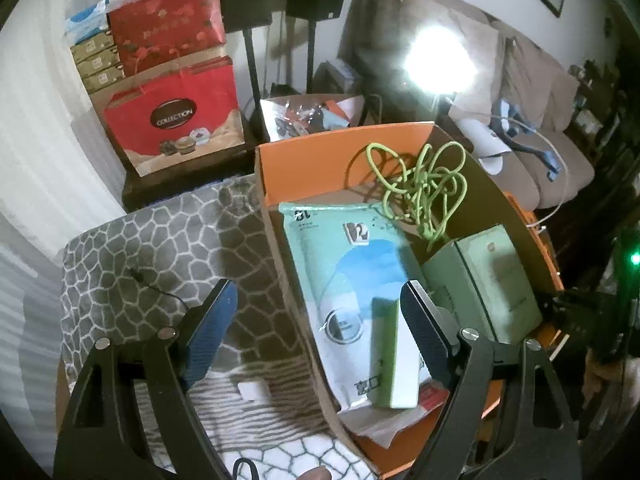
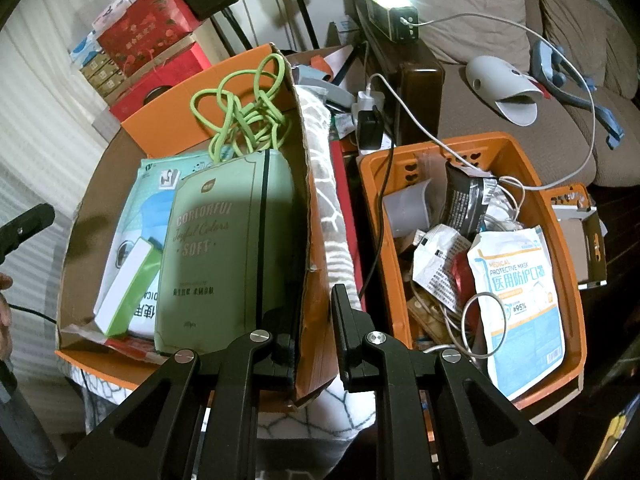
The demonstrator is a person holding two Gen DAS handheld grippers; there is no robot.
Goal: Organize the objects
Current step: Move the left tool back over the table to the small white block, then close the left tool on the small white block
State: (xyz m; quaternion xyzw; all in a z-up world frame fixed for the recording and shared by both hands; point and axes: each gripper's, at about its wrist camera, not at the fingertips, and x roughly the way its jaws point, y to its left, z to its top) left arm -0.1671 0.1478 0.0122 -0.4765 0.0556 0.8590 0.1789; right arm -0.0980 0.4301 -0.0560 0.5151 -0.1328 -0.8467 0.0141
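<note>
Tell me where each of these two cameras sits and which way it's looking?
Left wrist view: sits on the left gripper, looking down past its open fingers at a patterned blanket and the cardboard box; nothing held.
Right wrist view: sits on the right gripper, looking down along fingers shut on the box's side wall, an orange basket to the right; a hand shows at the left edge.
Both views share: the box, its green cord and green pack.
</note>
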